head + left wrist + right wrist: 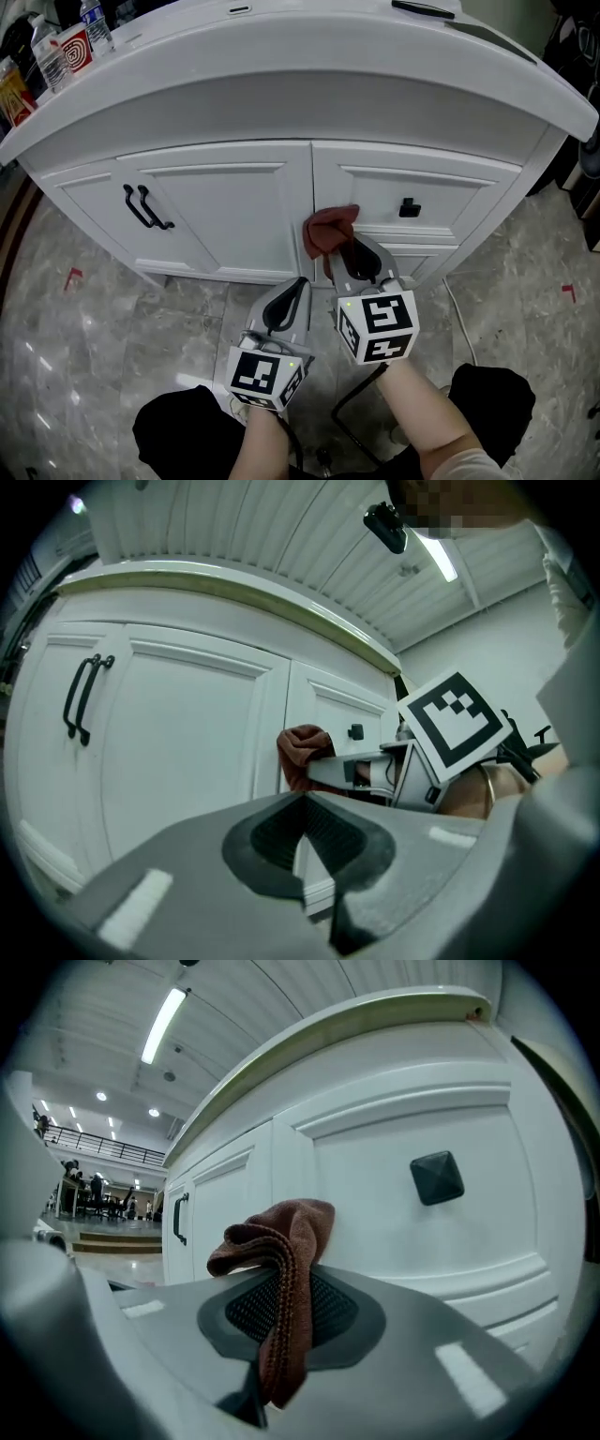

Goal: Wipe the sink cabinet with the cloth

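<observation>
We face the white sink cabinet (225, 211), which fills the upper half of the head view. Just below centre, our right gripper (359, 258) has its jaws pinched on the brown cloth (330, 229). The cloth's bunched end seems to rest against the drawer front, left of the small black knob (409, 207). Our left gripper (292, 300) hangs at its lower left, jaws pressed together on nothing. Only a narrow fold looks clamped, so we judge a hard drag could pull the cloth free. Sweeping right could snag it on the knob.
</observation>
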Demonstrator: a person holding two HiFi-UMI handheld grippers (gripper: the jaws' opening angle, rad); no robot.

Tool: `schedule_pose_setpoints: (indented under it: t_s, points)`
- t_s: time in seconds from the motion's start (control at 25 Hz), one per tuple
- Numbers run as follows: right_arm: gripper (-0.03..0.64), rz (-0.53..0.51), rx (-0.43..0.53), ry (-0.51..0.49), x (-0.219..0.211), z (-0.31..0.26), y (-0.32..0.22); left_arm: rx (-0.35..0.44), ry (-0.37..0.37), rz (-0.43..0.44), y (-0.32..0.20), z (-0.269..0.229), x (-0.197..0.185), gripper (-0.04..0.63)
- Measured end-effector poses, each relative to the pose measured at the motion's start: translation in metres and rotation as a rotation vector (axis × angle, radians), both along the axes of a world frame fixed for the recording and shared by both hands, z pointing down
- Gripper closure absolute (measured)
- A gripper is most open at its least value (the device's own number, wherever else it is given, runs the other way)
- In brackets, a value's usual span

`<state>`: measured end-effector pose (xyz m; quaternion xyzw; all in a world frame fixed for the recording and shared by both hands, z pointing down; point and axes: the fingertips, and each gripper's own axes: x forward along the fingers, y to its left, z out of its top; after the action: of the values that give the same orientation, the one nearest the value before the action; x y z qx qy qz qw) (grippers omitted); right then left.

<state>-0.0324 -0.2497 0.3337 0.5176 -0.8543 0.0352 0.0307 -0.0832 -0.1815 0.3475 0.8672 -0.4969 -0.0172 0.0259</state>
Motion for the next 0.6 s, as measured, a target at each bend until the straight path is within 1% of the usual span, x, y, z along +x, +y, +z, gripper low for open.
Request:
schedule_pose_setpoints:
  t_s: [0.12,0.24,0.4,0.6]
  points:
    - [0.529,0.027,0.015,-0.004,-0.003,0.000,-0.005,-0.005,-0.010,-0.004,-0.002,0.004,-0.003,0.595]
    - [0.529,0.050,0.024,-0.003,0.006,0.000,-0.006,-0.007,-0.015,0.004,-0.002,0.006,0.000,0.595]
    - [0.529,0.093,0.031,0.037,0.033,-0.001,-0.007,-0.015,0.004,0.028,-0.003,0.006,0.010,0.595]
    - [0.528,0.132,0.017,0.039,0.074,-0.003,-0.005,-0.011,-0.008,0.059,0.000,0.004,0.029,0.595]
